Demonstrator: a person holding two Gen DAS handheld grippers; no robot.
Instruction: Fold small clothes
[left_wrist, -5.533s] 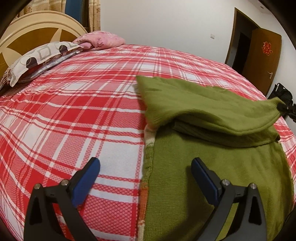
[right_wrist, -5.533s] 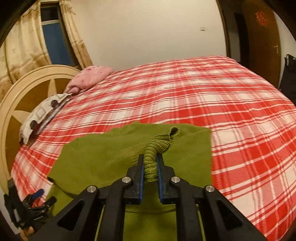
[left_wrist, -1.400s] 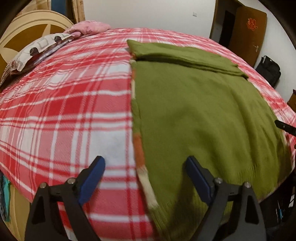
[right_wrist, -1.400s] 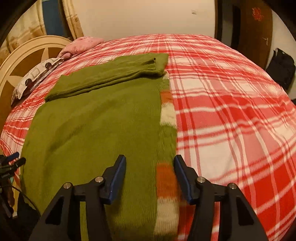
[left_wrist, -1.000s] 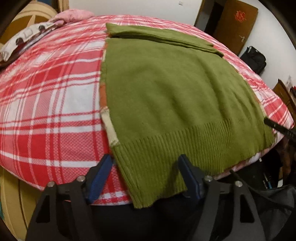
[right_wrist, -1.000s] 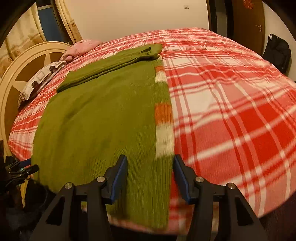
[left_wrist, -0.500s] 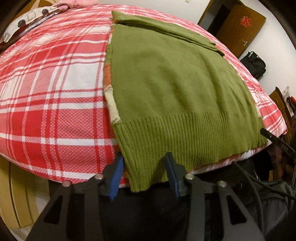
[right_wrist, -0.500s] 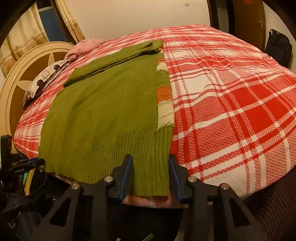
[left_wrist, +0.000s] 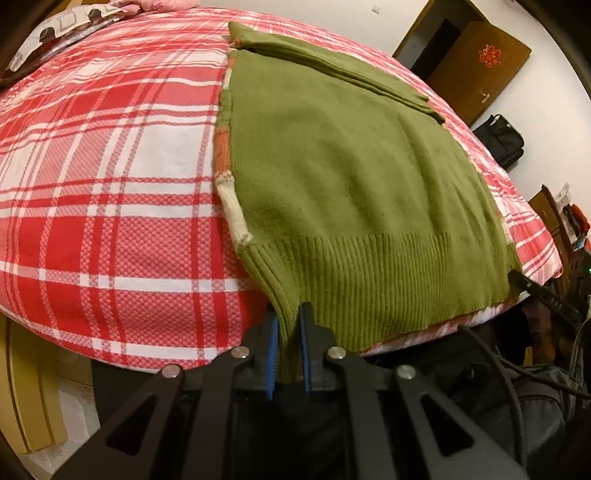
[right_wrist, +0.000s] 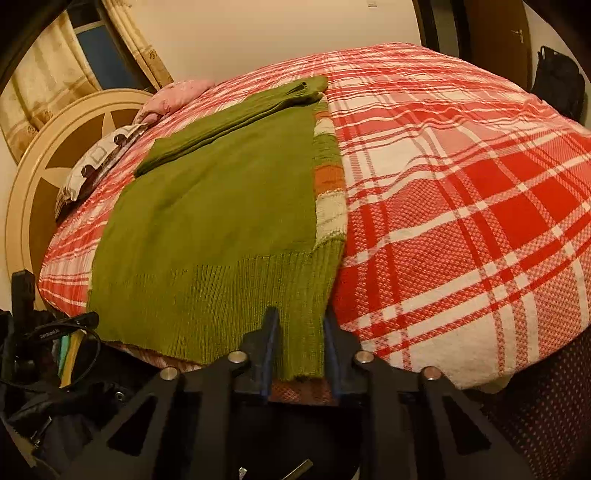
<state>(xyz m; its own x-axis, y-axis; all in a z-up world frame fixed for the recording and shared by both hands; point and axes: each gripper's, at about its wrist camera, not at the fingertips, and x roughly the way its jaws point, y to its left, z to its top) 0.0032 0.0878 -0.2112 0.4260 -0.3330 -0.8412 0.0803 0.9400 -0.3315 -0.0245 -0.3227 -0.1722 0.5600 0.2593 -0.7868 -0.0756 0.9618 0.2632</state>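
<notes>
**Now both grippers clamp the sweater's hem**

Flat on the red plaid bedspread (left_wrist: 110, 206) lies the green sweater (left_wrist: 343, 177), sleeves folded across its far end. The left gripper (left_wrist: 287, 339), its jaws just closed, pinches the ribbed hem's left corner. The right gripper (right_wrist: 297, 345) has likewise just closed on the right corner, at the bed's near edge.

Plaid bedspread (left_wrist: 110, 206) — pillows (right_wrist: 96, 162), door (left_wrist: 476, 70)
</notes>
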